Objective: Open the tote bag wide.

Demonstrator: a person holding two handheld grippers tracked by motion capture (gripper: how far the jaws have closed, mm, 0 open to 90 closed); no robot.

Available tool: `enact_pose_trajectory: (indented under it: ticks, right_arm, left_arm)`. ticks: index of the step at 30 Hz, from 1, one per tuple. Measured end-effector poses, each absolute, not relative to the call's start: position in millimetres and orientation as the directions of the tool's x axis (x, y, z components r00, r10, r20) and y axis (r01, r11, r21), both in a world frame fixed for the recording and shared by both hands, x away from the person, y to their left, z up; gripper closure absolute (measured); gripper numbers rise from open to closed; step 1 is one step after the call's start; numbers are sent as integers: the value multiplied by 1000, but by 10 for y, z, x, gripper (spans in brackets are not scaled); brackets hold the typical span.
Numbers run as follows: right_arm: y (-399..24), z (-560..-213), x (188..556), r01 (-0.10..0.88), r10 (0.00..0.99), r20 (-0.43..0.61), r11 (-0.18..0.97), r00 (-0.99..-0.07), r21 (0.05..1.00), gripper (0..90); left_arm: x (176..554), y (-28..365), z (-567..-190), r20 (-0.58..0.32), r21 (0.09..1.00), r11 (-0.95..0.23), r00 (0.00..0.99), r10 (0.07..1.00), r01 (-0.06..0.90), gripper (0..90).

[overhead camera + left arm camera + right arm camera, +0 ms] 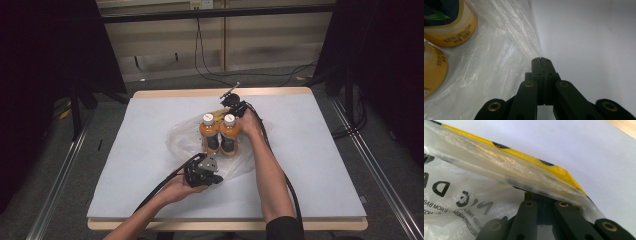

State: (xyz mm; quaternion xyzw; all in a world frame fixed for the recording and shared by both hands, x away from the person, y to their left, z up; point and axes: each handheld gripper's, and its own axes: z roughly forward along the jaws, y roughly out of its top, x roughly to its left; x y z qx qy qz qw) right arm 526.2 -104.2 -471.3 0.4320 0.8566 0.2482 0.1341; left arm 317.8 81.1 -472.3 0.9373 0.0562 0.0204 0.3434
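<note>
Clear plastic bag (182, 137) mid-worktop (320, 165) under two milk tea bottles (219, 134). Left tongs (540, 60) closed, pinching near bag edge; right tongs (231, 98) closed on yellow-striped far edge. Film thin, slippery, likely tears; grip edges.

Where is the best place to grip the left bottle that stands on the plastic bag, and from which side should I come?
Grip the left bottle at its narrow neck just below the white cap, coming from above or from its free left side. It stands upright against the right bottle, so that side is blocked, and the neck likely fits the tongs better than the wide body.
</note>
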Motion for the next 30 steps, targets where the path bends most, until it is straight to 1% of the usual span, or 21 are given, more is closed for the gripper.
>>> enact_pose_trajectory:
  ticks: [3,5,6,11,12,13,16,17,19,20,21,24,25,28,30]
  right_arm:
    - [-1034,-4713,5267,671,808,-22,504,-589,543,900]
    - [-1066,-4712,5271,688,812,22,479,-583,545,900]
    - [-1095,-4718,5267,699,811,69,454,-581,553,900]
    - [-1168,-4706,5194,683,788,120,435,-604,587,900]
    - [-1188,-4681,5168,677,784,127,428,-607,598,900]
    - [-1199,-4660,5150,675,784,129,424,-607,604,900]
    - [-1257,-4571,5083,652,769,133,421,-625,631,900]
    - [-1286,-4545,5065,650,768,141,411,-625,639,900]
    - [-1348,-4488,5026,647,761,178,375,-623,664,900]
    - [-1375,-4455,5005,642,761,184,362,-623,675,900]
    - [-1393,-4418,4978,639,762,177,365,-623,678,900]
    - [-1430,-4357,4920,623,759,149,386,-634,680,900]
    - [-1439,-4339,4899,620,758,148,387,-635,682,900]
    - [-1490,-4263,4807,586,749,135,379,-649,716,900]
    - [-1529,-4232,4770,588,752,133,379,-645,715,900]
  left_arm:
    - [3194,835,-4707,-7,629,-771,993,118,96,900]
    - [3202,832,-4733,-29,652,-748,990,135,121,900]
    - [3206,830,-4730,-26,651,-750,990,135,119,900]
    - [3238,828,-4737,-28,656,-742,988,154,135,900]
    - [3245,826,-4746,-31,665,-734,987,159,139,900]
    - [3255,830,-4738,-40,657,-738,985,168,153,900]
    - [3272,837,-4724,-33,645,-749,985,170,151,900]
    - [3279,835,-4751,-47,672,-722,983,179,164,900]
    - [3294,850,-4723,-45,653,-740,983,178,164,900]
    - [3299,860,-4722,-64,668,-722,981,185,180,900]
    - [3300,863,-4731,-82,694,-694,979,188,192,900]
    - [3314,898,-4674,-88,711,-676,978,187,193,900]
    - [3321,911,-4672,-109,734,-649,977,184,203,900]
    - [3343,954,-4650,-112,751,-624,972,205,218,886]
    - [3346,980,-4629,-105,763,-608,970,217,219,875]
